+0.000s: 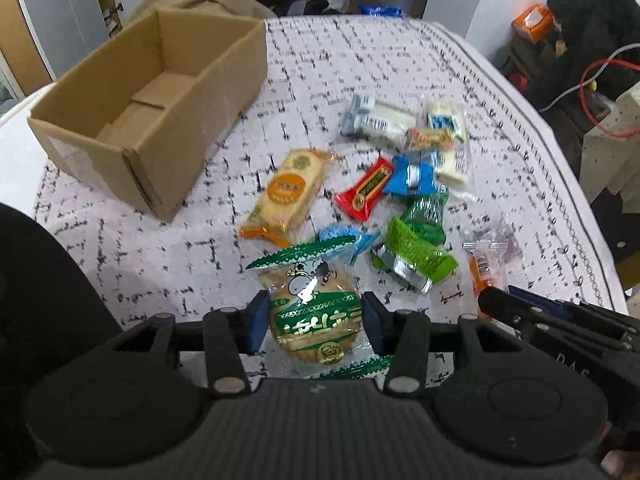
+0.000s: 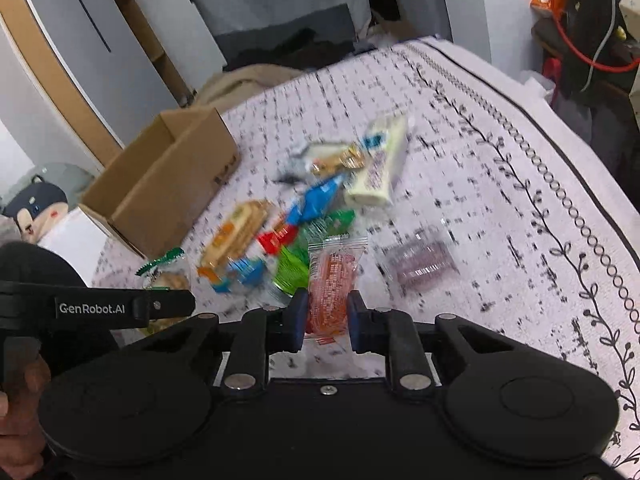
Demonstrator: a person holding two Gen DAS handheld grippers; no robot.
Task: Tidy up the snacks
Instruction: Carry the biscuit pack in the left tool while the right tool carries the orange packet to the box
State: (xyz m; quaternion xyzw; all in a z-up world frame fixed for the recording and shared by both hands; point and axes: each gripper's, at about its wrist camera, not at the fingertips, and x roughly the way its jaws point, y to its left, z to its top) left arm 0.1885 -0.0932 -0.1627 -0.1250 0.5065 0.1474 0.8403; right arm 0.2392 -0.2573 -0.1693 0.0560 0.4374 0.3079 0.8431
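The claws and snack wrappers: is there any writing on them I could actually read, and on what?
"GenRobot.AI": white letters on the black side of the left claw, seen from the right wrist view.
"D A S": faint partial letters on the right claw, cut off.
Green-and-white cracker pack: gold non-Latin print, which I cannot read.
Yellow biscuit pack: orange round label, too blurred.
Red candy wrapper: too small.
Orange snack pack: blurred.

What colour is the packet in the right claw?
Orange-red in clear wrap, held by the right claw; right wrist view shows it best.
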